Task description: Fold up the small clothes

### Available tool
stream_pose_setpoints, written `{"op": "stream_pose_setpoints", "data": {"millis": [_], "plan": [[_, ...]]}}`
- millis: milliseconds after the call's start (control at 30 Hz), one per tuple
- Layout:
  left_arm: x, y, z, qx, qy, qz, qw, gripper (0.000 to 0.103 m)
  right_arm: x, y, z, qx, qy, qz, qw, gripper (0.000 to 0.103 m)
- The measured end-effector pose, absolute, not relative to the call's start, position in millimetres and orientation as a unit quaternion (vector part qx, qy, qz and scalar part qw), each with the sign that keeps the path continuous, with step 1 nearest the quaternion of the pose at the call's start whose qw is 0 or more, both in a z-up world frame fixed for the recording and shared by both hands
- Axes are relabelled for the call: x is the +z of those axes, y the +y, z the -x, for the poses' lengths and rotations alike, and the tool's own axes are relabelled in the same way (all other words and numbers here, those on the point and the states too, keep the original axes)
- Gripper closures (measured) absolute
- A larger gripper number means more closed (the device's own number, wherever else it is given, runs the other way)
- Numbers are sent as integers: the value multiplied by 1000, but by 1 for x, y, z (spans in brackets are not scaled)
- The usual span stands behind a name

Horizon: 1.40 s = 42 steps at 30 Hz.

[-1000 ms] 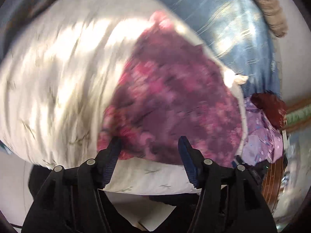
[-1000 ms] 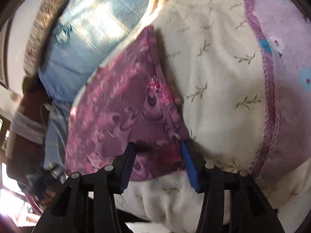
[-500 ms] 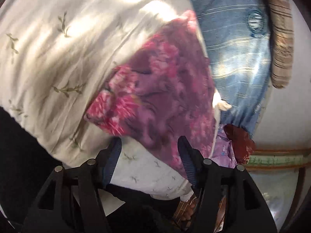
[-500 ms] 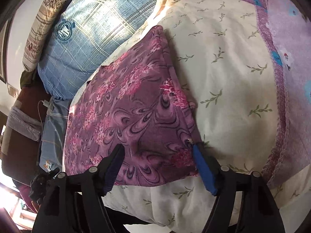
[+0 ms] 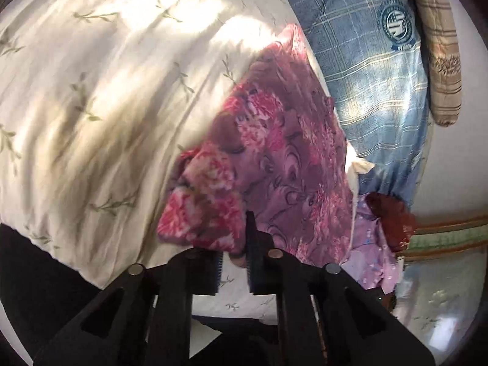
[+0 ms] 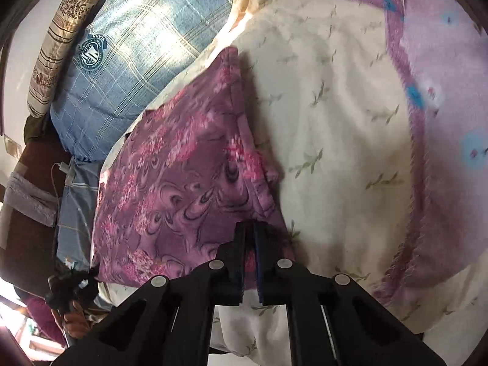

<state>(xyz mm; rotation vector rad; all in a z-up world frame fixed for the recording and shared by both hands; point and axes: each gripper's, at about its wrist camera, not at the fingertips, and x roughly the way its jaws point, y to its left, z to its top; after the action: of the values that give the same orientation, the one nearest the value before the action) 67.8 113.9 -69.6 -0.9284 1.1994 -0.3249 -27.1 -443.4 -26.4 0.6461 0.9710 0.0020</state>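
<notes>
Spread over a cream leaf-print quilt (image 5: 100, 97) beside a blue plaid pillow (image 5: 375, 70): a purple floral garment (image 6: 180, 183), laid flat for folding. Pinched at its near corners by the left gripper (image 5: 233, 244) and right gripper (image 6: 250, 238), jaws just closed on cloth, probably ready to lift that edge across.

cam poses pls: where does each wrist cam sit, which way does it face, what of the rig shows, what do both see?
Left wrist: on the left gripper, angled down at the purple floral cloth; its black fingers pinch the cloth's near edge.
Right wrist: on the right gripper, angled down; its fingers are shut on the cloth's near edge.
Shared: the cloth, the cream leaf-print cover, the blue plaid pillow.
</notes>
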Motion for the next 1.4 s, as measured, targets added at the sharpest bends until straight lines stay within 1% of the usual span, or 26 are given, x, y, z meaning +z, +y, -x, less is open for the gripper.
{"op": "stream_pose_setpoints", "data": {"millis": [67, 100, 133, 200, 367, 500, 567, 600, 633, 667, 700, 733, 767, 800, 833, 867, 900, 933, 967, 1000, 1067, 1100, 1133, 1233, 1400], "plan": [[-61, 119, -66, -153, 523, 420, 726, 83, -4, -443, 26, -10, 429, -288, 856, 92], [-56, 120, -67, -159, 512, 423, 730, 75, 4, -441, 24, -7, 413, -287, 864, 92], [-56, 120, -67, -163, 508, 425, 731, 63, 13, -437, 20, -3, 396, -287, 872, 93], [-55, 112, -73, -166, 506, 423, 733, 54, 24, -425, 8, 17, 371, -289, 882, 92], [-65, 104, -81, -173, 518, 428, 720, 54, 22, -366, -38, 82, 383, -278, 877, 92], [-64, 105, -85, -175, 513, 432, 721, 54, 25, -324, -58, 116, 355, -283, 883, 92], [-64, 108, -88, -176, 508, 438, 721, 54, 19, -304, -64, 126, 344, -288, 885, 87], [-62, 108, -90, -174, 504, 438, 724, 54, 10, -297, -67, 127, 344, -286, 885, 81], [-61, 108, -90, -173, 504, 432, 728, 56, -2, -291, -70, 122, 353, -280, 885, 77], [-58, 105, -90, -172, 502, 424, 734, 60, -23, -286, -77, 110, 385, -269, 876, 77], [-54, 102, -92, -172, 499, 413, 742, 74, -40, -284, -83, 102, 413, -266, 865, 88], [-48, 97, -93, -171, 498, 394, 753, 83, -45, -288, -79, 103, 391, -270, 874, 100], [-43, 94, -93, -174, 497, 380, 761, 83, -42, -291, -76, 103, 384, -265, 878, 100], [-39, 91, -92, -177, 495, 374, 764, 83, -40, -293, -77, 110, 396, -269, 871, 99], [-37, 90, -92, -177, 494, 370, 767, 83, -35, -298, -74, 116, 394, -284, 867, 92], [-36, 90, -92, -175, 493, 368, 768, 83, -30, -304, -69, 114, 384, -292, 869, 91], [-37, 90, -92, -173, 493, 370, 768, 80, -24, -311, -61, 111, 371, -294, 874, 91], [-40, 91, -92, -167, 496, 372, 766, 74, -21, -317, -53, 111, 357, -299, 878, 91], [-47, 93, -93, -157, 502, 378, 762, 71, -21, -323, -46, 106, 348, -302, 881, 91], [-53, 93, -96, -147, 508, 382, 758, 71, -25, -327, -44, 100, 351, -302, 880, 94], [-55, 88, -100, -139, 515, 374, 759, 74, -45, -332, -48, 96, 375, -308, 869, 102], [-50, 84, -100, -133, 513, 359, 768, 84, -47, -334, -45, 95, 359, -305, 877, 103], [-41, 78, -101, -131, 510, 335, 781, 92, -47, -332, -44, 96, 353, -292, 884, 103], [-8, 61, -99, -137, 485, 283, 816, 95, -46, -328, -42, 93, 344, -271, 894, 103], [61, 13, -93, -174, 434, 211, 859, 96, -48, -331, -37, 107, 329, -267, 900, 103]]}}
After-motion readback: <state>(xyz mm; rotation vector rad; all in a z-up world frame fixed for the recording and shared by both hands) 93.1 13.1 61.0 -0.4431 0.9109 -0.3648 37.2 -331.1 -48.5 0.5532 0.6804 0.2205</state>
